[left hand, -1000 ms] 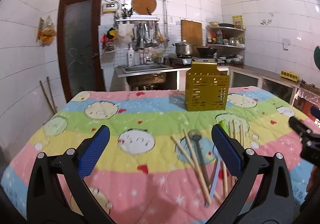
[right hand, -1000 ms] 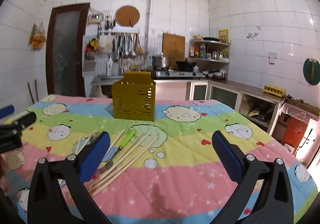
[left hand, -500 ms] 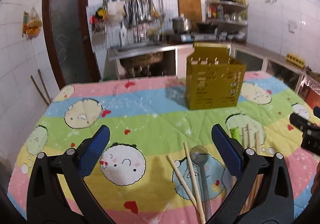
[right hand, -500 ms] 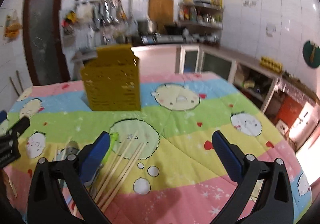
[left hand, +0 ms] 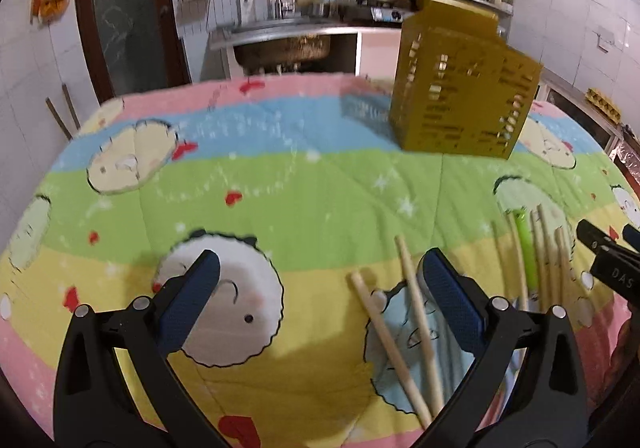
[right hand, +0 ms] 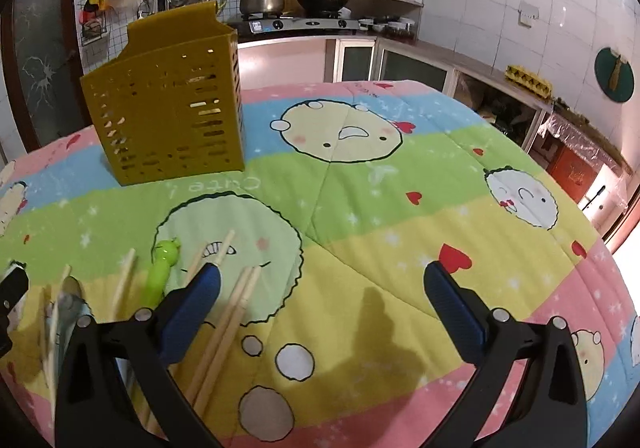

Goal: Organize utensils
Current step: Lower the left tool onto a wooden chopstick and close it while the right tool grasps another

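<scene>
A yellow perforated utensil holder (left hand: 460,88) stands upright at the far side of the quilt-covered table, also in the right wrist view (right hand: 168,108). Loose wooden chopsticks (left hand: 416,320) lie just inside my left gripper's right finger; more chopsticks (right hand: 224,324) and a green-handled utensil (right hand: 160,268) lie by my right gripper's left finger. A metal spoon (right hand: 68,308) lies at the far left. My left gripper (left hand: 320,296) is open and empty above the quilt. My right gripper (right hand: 320,300) is open and empty.
The table carries a striped cartoon quilt (right hand: 400,208). Behind it are a sink counter (left hand: 280,32), a stove with a pot (right hand: 264,0), shelves and a dark door (left hand: 120,8). The right gripper's tip shows at the left view's right edge (left hand: 608,260).
Both grippers have dropped lower and moved forward over the table toward the utensils, tilting downward. Both stay open. Nothing on the table has moved.
</scene>
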